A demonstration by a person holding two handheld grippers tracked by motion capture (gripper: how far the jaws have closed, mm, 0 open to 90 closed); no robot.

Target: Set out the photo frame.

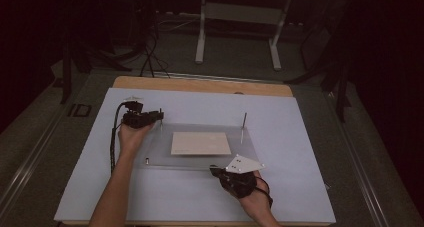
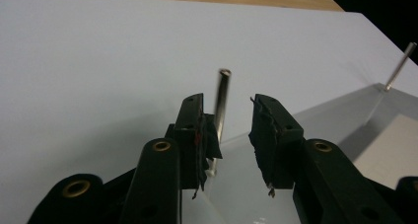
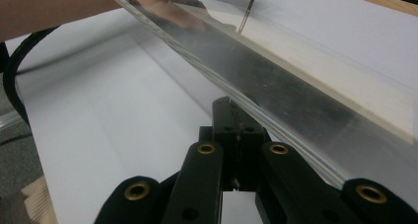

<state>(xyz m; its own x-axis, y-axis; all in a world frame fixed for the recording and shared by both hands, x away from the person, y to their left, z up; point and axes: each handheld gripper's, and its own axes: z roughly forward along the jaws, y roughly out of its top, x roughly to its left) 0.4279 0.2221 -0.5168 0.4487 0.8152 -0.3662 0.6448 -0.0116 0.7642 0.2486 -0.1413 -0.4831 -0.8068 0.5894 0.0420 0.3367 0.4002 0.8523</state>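
Observation:
A clear acrylic plate (image 1: pixel 159 148) lies on the white sheet with a cream card (image 1: pixel 200 143) under its middle. Thin metal pins stand at its back left corner (image 1: pixel 161 121) and back right corner (image 1: pixel 243 123). My left gripper (image 1: pixel 158 116) is at the back left pin. In the left gripper view its jaws (image 2: pixel 227 123) stand open around that pin (image 2: pixel 223 98), which is close to the left pad. My right gripper (image 1: pixel 215 170) is at the plate's front right edge. In the right gripper view its jaws (image 3: pixel 235 116) are shut, tips against the plate's edge (image 3: pixel 296 103), with nothing seen between them.
A short stud (image 1: pixel 147 161) sits at the plate's front left corner. The white sheet (image 1: pixel 300 137) covers most of the wooden table (image 1: pixel 200 84). A desk frame (image 1: pixel 240 32) and cables stand on the floor beyond.

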